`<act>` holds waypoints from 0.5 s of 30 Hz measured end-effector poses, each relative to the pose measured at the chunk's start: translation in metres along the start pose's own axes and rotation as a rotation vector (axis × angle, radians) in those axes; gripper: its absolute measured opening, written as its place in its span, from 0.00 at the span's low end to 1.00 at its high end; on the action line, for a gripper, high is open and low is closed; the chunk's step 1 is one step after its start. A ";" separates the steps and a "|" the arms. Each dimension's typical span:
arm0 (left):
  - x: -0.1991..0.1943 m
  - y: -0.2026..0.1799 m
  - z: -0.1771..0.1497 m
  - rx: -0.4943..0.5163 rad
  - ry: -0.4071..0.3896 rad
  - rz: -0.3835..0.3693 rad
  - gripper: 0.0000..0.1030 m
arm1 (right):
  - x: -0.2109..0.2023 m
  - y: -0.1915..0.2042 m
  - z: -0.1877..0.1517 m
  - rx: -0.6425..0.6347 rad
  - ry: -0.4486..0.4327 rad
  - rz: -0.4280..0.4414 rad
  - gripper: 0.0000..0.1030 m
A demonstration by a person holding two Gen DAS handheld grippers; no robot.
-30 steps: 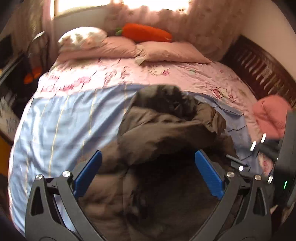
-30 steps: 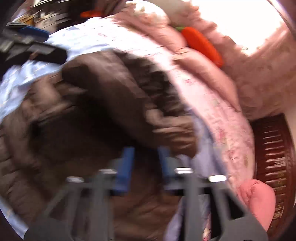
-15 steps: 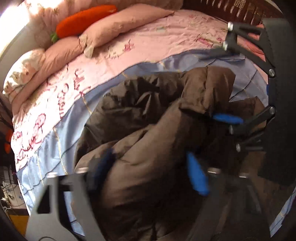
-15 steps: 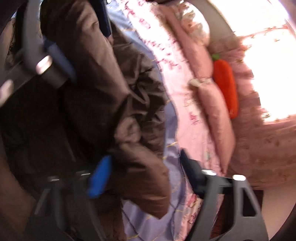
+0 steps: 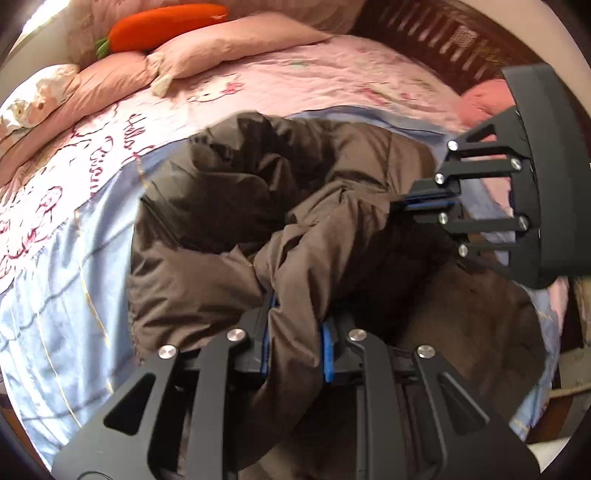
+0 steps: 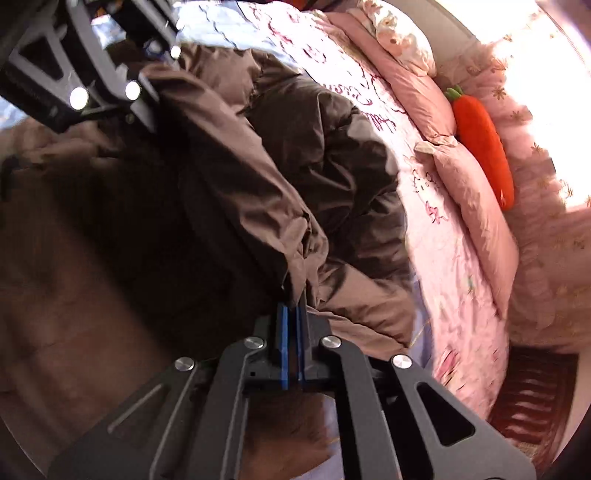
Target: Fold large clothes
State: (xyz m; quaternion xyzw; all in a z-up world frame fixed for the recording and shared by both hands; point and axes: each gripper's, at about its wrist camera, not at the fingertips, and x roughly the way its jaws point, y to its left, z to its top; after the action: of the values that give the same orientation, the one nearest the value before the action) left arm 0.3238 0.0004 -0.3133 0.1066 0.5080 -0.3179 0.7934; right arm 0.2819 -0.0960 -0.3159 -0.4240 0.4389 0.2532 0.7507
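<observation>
A big brown padded coat lies bunched on a bed, over the pale blue sheet that covers the near part of the pink bedspread. The left gripper is clamped on a thick roll of the coat's fabric, which fills the gap between its blue pads and hangs down over the black frame. The right gripper is pinched tight on a thin edge of the same coat, its blue pads nearly meeting with the cloth caught at their tips. In the left wrist view the right gripper shows from the side at the coat's right edge. Pink pillows lie at the head of the bed, with an orange carrot toy resting behind them. A dark wooden bed frame runs along the far side.
</observation>
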 end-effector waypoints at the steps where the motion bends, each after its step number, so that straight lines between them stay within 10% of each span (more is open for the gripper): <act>1: -0.005 -0.007 -0.007 0.006 -0.002 -0.006 0.19 | -0.012 0.007 -0.007 0.012 -0.010 0.012 0.03; 15: -0.074 -0.096 -0.167 -0.074 0.030 -0.106 0.20 | -0.139 0.162 -0.109 0.278 -0.006 0.226 0.03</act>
State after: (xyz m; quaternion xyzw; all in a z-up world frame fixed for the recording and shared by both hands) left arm 0.1205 0.0372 -0.3112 0.0548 0.5361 -0.3388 0.7712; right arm 0.0438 -0.1082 -0.2892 -0.2634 0.5121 0.2742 0.7702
